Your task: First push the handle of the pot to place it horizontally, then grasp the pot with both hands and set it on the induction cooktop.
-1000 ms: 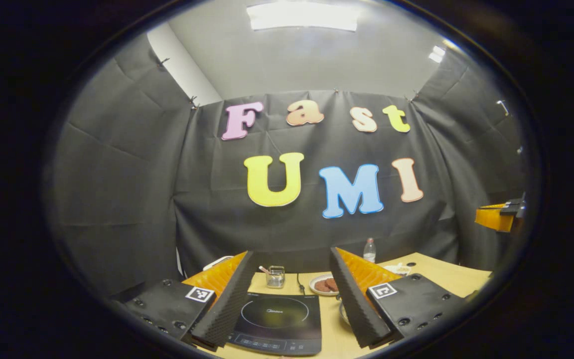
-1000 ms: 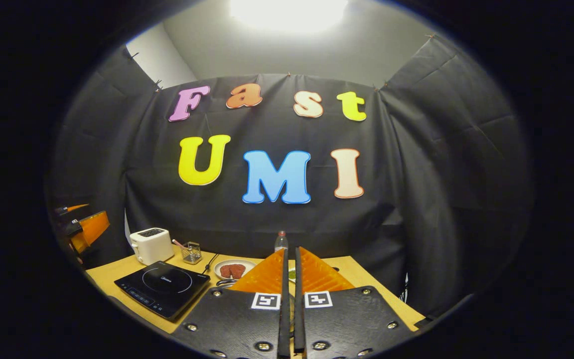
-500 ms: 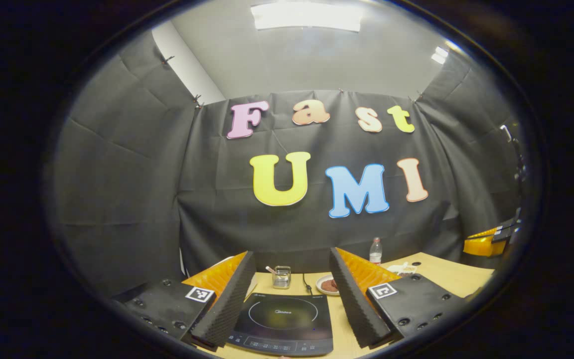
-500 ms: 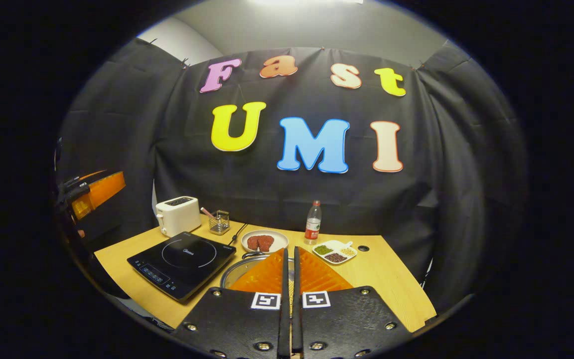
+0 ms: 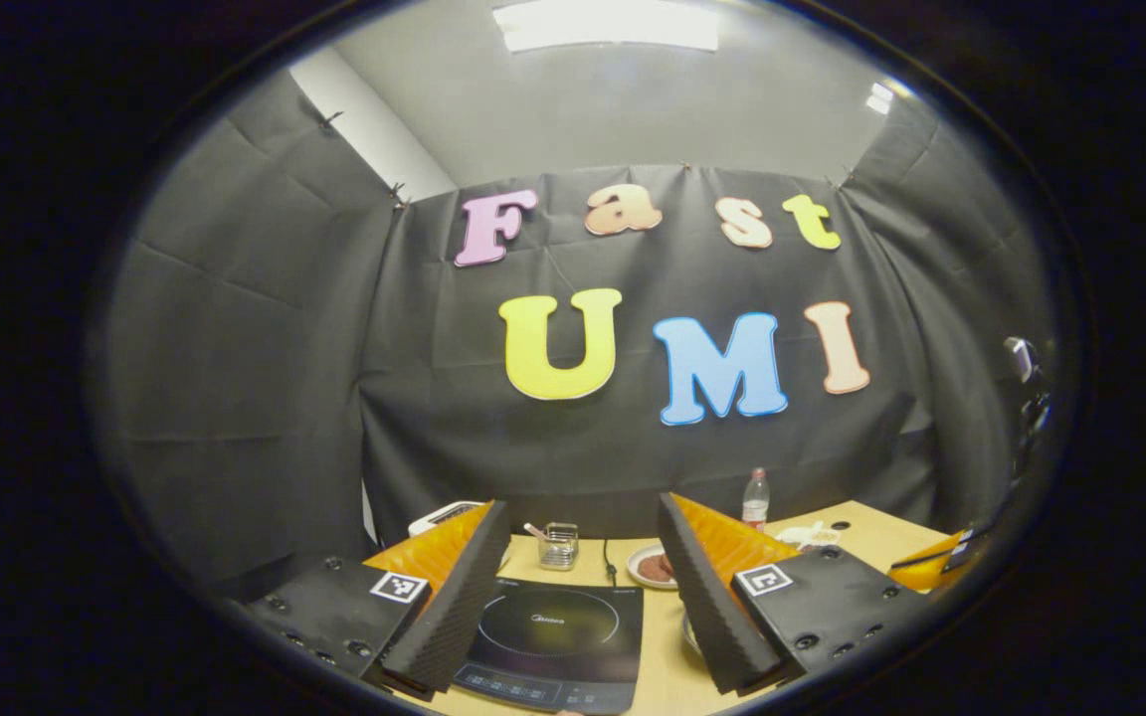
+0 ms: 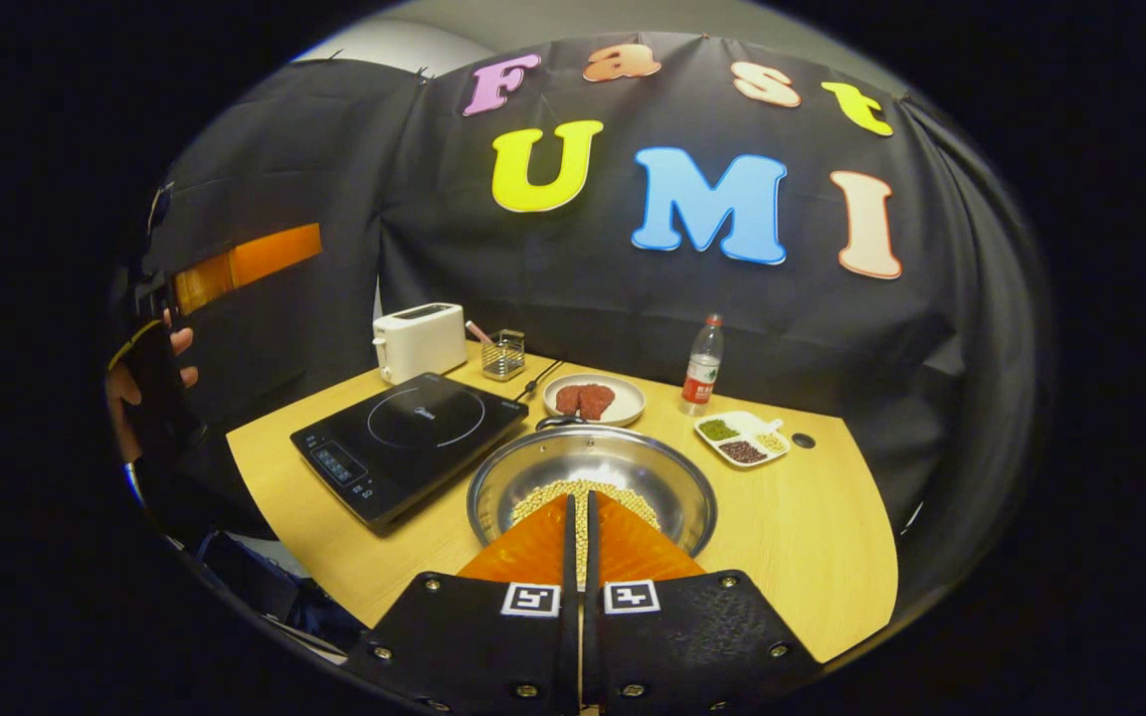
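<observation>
A steel pot [image 6: 633, 465] holding pale beans sits on the wooden table, with a small dark handle [image 6: 561, 422] on its far rim. The black induction cooktop [image 6: 414, 433] lies just left of it. In the right gripper view my right gripper [image 6: 578, 505] is shut with nothing between its fingers, hovering over the pot's near rim. My left gripper [image 5: 583, 505] stands open above the cooktop [image 5: 553, 636]. The left gripper [image 6: 245, 259] and the hand holding it [image 6: 150, 368] also appear at the far left of the right gripper view. The right gripper [image 5: 931, 562] is low at the right edge of the left gripper view.
Behind the cooktop stand a white toaster [image 6: 421, 338] and a small wire holder [image 6: 504, 355]. A plate of meat [image 6: 593, 398], a water bottle [image 6: 701, 366] and a divided dish [image 6: 744, 440] sit beyond the pot. The table's [image 6: 812, 557] front edge is close.
The right gripper has tipped downward, bringing the pot into full view beneath its shut fingers. In the left gripper view the right gripper has dropped lower; the left gripper has barely moved.
</observation>
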### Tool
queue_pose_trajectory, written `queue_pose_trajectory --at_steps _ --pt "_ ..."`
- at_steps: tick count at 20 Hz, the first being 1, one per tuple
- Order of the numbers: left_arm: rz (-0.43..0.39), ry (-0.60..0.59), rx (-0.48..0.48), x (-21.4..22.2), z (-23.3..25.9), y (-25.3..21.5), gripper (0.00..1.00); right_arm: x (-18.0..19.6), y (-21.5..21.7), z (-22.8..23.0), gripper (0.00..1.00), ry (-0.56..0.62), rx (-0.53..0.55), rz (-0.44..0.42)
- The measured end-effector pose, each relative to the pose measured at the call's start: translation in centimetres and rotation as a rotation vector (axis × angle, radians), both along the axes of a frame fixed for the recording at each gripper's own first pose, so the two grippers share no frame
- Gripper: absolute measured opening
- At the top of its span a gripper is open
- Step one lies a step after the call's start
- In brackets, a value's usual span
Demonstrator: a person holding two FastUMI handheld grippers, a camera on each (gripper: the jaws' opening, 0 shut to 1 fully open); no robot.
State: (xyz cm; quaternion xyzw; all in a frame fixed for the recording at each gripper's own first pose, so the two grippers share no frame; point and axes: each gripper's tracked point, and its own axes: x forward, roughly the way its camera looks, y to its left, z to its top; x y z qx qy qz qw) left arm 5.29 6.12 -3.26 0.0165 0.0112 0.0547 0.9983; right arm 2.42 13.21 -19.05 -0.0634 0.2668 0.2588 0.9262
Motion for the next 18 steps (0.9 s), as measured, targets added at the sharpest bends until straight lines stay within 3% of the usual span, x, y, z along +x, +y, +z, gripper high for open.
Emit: queue_pose_trajectory --at_steps 11,18 --pt "0.063 0.052 -0.003 2.7 -2.2 -2.9 0.97 -2.2 0.2 -8.1 0.02 0.286 -0.033 0.2" --pt "0.066 0.077 0.02 4.2 -2.9 -4.3 1.0 -2.8 -0.3 -11.6 0.04 0.457 -0.027 0.224"
